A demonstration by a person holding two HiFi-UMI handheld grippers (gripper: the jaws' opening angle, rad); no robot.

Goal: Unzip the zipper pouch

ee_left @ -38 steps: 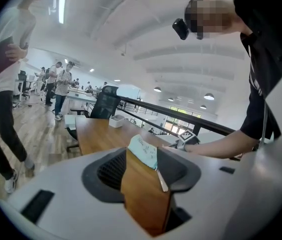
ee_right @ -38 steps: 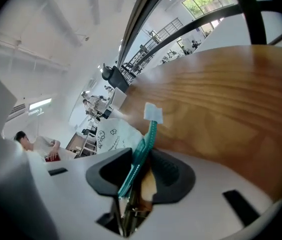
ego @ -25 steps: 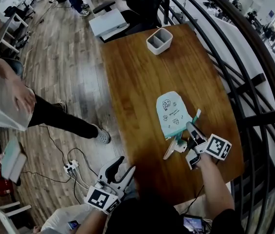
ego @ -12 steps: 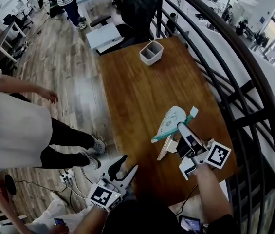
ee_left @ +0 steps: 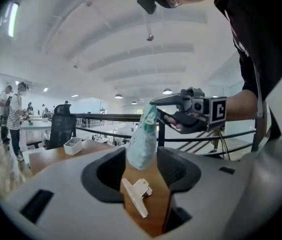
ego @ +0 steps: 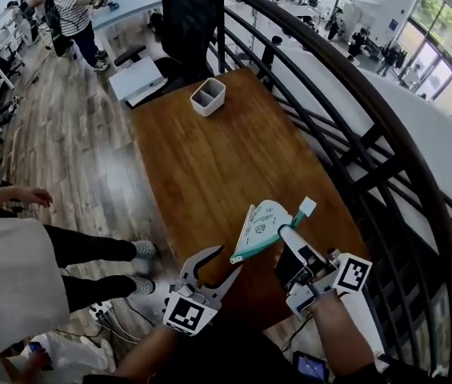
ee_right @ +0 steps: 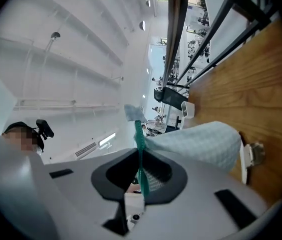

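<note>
The pouch (ego: 259, 229) is up off the wooden table (ego: 210, 166), held in the air over its near end. The right gripper (ego: 288, 242) has it by the zip edge: in the right gripper view the jaws are pinched together on the teal zipper strip (ee_right: 140, 144), which runs straight up between them to a pale tab (ee_right: 131, 111) at the far end. From that strip the mint-green quilted body (ee_right: 200, 146) bulges off to one side of the jaws, clear of the tabletop.

From the head view the pouch slants away from the right gripper toward the left gripper (ego: 224, 261), with its lower corner just beside that gripper's tips. The left gripper's jaws stand wide apart and grip nothing. In the left gripper view the pouch (ee_left: 141, 143) hangs down from the right gripper (ee_left: 155, 106), and its bottom end sits in line with the gap between the spread jaws (ee_left: 141, 171); I cannot tell whether it touches either one.

A white clip (ee_left: 137, 194) lies on the table below the pouch. A white two-part container (ego: 208, 96) stands at the far end of the table, well apart from both grippers. A black railing (ego: 354, 118) curves along the table's right side.
</note>
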